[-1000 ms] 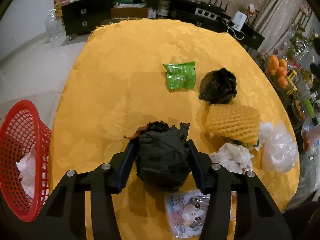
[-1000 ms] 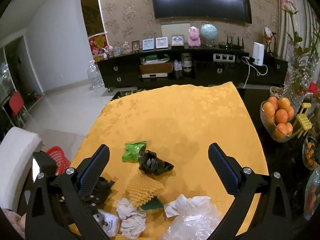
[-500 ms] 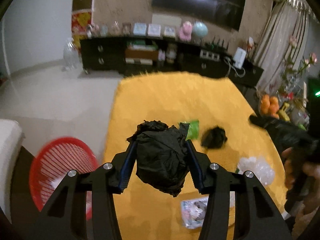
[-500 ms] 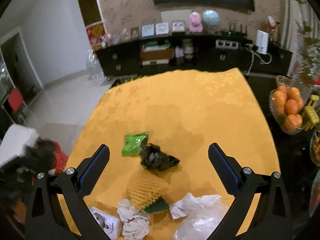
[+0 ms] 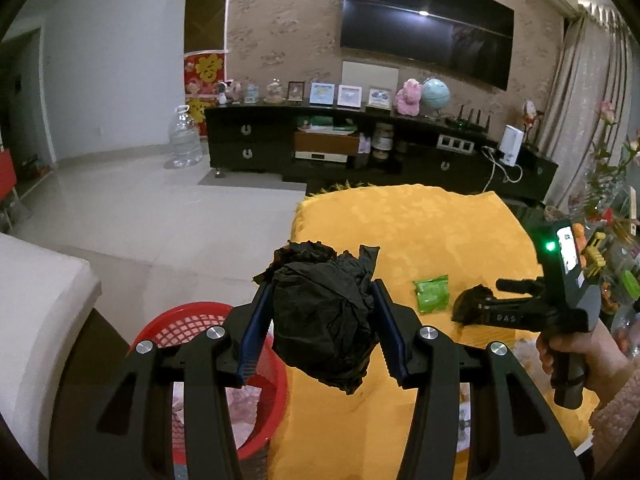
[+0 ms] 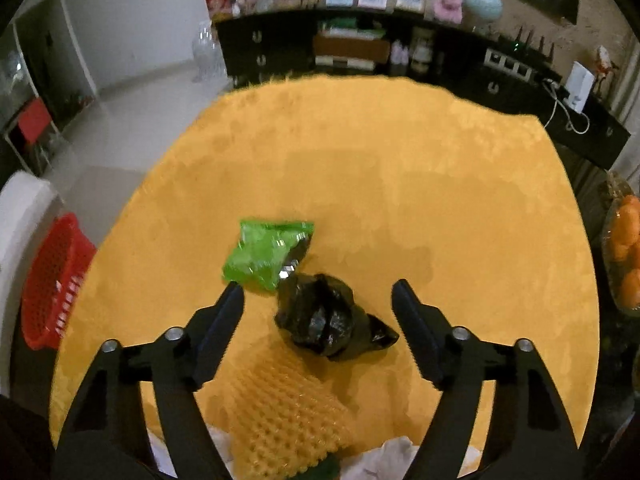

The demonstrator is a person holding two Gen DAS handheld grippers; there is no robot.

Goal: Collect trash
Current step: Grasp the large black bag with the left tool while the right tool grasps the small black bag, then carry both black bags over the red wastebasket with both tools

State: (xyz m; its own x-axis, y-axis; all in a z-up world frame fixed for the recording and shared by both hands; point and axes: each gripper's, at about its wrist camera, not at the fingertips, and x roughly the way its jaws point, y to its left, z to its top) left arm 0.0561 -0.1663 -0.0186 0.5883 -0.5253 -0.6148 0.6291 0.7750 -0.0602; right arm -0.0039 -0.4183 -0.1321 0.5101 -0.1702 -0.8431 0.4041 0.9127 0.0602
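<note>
My left gripper (image 5: pixel 320 312) is shut on a crumpled black plastic bag (image 5: pixel 324 312) and holds it in the air above the table's left edge, beside the red mesh basket (image 5: pixel 180 324) on the floor. My right gripper (image 6: pixel 318 300) is open and empty, low over the yellow table, with a second black bag (image 6: pixel 328 322) between its fingers. A green wrapper (image 6: pixel 266 254) lies just beyond its left finger. The right gripper also shows in the left wrist view (image 5: pixel 476 304), beside the second black bag (image 5: pixel 472 300) and green wrapper (image 5: pixel 431 293).
A yellow foam fruit net (image 6: pixel 292 420) and white crumpled paper (image 6: pixel 396 456) lie at the near edge of the yellow tablecloth (image 6: pixel 400 180). The red basket (image 6: pixel 52 280) stands left of the table beside a white seat (image 5: pixel 36 312). Oranges (image 6: pixel 628 236) sit at right.
My left gripper has lifted the black bag off the table and swung left toward the red basket. My right gripper has come down and forward around the second black bag.
</note>
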